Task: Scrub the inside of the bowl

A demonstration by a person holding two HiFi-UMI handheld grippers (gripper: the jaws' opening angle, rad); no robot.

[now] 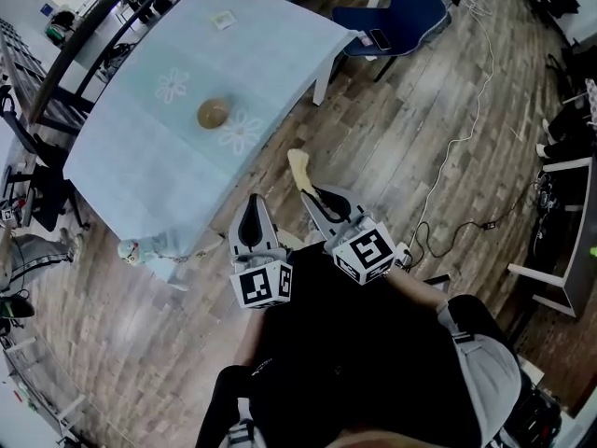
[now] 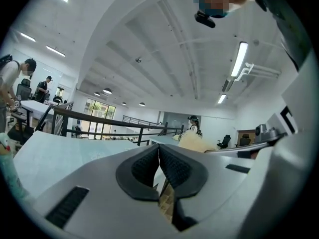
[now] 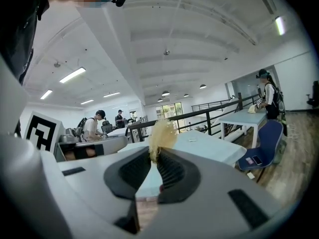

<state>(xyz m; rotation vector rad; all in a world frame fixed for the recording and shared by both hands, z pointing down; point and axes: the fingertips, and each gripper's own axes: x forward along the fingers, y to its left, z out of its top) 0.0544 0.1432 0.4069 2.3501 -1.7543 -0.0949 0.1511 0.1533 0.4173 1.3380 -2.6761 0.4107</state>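
- Head view: a table [image 1: 131, 157] under a pale blue cloth stands on a wood-plank floor. The bowl [image 1: 213, 114] sits upright near the middle of the cloth, well apart from both grippers. Only this view shows the bowl.
- Head view: the left gripper [image 1: 252, 199] and right gripper [image 1: 311, 192] are side by side off the table's near edge, over the floor, each with its marker cube toward the person. A yellow pad [image 1: 299, 168], apparently a scrubbing sponge, projects from the right gripper's tips.
- Head view: a blue chair [image 1: 396, 15] stands beyond the table's far corner, and a white cable [image 1: 464, 133] trails across the floor.
- Left gripper view: the left gripper [image 2: 159, 149] has its jaws pressed together, pad to pad, with nothing between them. The blue cloth of the table [image 2: 55, 156] lies ahead at left. The yellow pad [image 2: 195, 142] shows at right, just beyond the jaws.
- Right gripper view: the right gripper [image 3: 151, 157] is clamped on the yellow pad [image 3: 161, 136], which stands up frayed above the jaw tips. The table [image 3: 212, 146] lies ahead and the blue chair [image 3: 266, 136] stands at right.
- Right gripper view: people sit and stand at desks in the background.
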